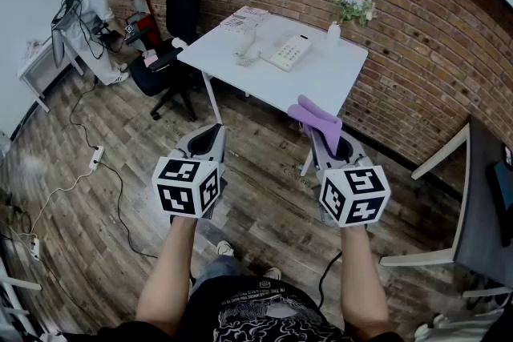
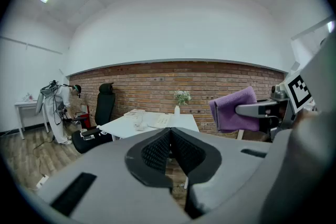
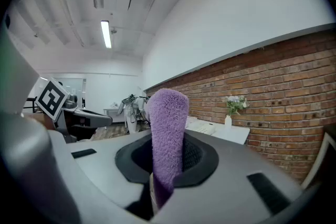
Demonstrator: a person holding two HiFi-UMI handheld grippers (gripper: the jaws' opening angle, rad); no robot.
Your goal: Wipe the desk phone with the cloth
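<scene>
Cloth [image 3: 167,128] looks soft, light, floppy; right gripper [image 1: 327,144] clamps its fold, left gripper [image 2: 169,134] has jaws together w/ nothing between. Desk phone [image 1: 288,52] prob light plastic, so wipe gently.

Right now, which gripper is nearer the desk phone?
Right. The right gripper, shut on the purple cloth, hangs just off the white table's near edge, roughly in line with the desk phone. The left gripper, shut and empty, sits farther left.

The head view looks steeply down from behind the left gripper [image 1: 210,138] and right gripper [image 1: 327,144]. Both gripper views face forward, sharing the distant table [image 1: 321,78] ahead.
</scene>
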